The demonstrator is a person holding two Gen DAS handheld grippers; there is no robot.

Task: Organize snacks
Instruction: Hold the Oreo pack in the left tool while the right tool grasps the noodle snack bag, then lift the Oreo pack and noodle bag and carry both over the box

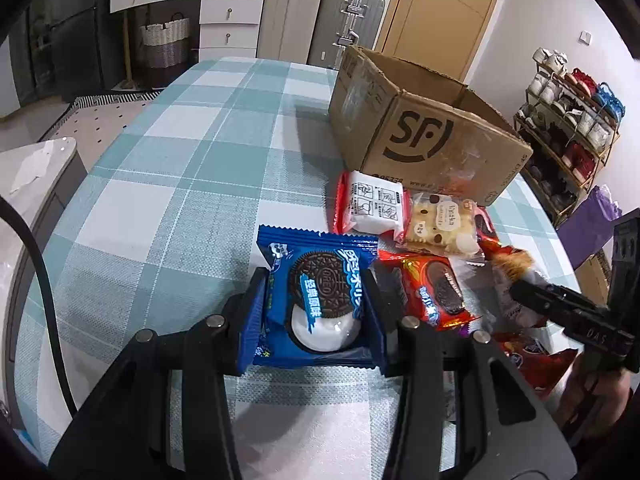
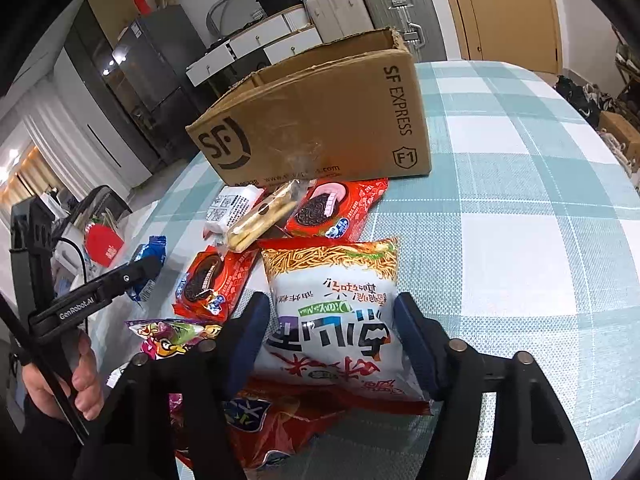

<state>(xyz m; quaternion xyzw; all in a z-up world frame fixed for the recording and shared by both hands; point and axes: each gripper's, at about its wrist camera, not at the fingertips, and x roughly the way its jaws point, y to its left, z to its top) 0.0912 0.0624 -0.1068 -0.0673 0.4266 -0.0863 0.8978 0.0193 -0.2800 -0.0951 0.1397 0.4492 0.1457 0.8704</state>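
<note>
My left gripper (image 1: 318, 284) is shut on a blue Oreo packet (image 1: 320, 300), its pads pressing both sides of the wrapper just above the checked tablecloth. My right gripper (image 2: 332, 320) is shut on a white and orange noodle snack bag (image 2: 332, 312); it also shows in the left wrist view (image 1: 516, 280). An open SF Express cardboard box (image 1: 424, 128) (image 2: 320, 120) stands behind the snack pile. The pile holds a red Oreo packet (image 1: 436, 290) (image 2: 212, 280), a white packet (image 1: 374, 202), a biscuit packet (image 1: 440, 220) (image 2: 264, 216) and a larger red Oreo pack (image 2: 336, 208).
A purple candy bag (image 2: 172, 334) and a red chip bag (image 2: 272, 420) lie under my right gripper. The left gripper shows at the left of the right wrist view (image 2: 120, 280). A shoe rack (image 1: 568, 128) stands right of the table, suitcases (image 1: 344, 24) behind it.
</note>
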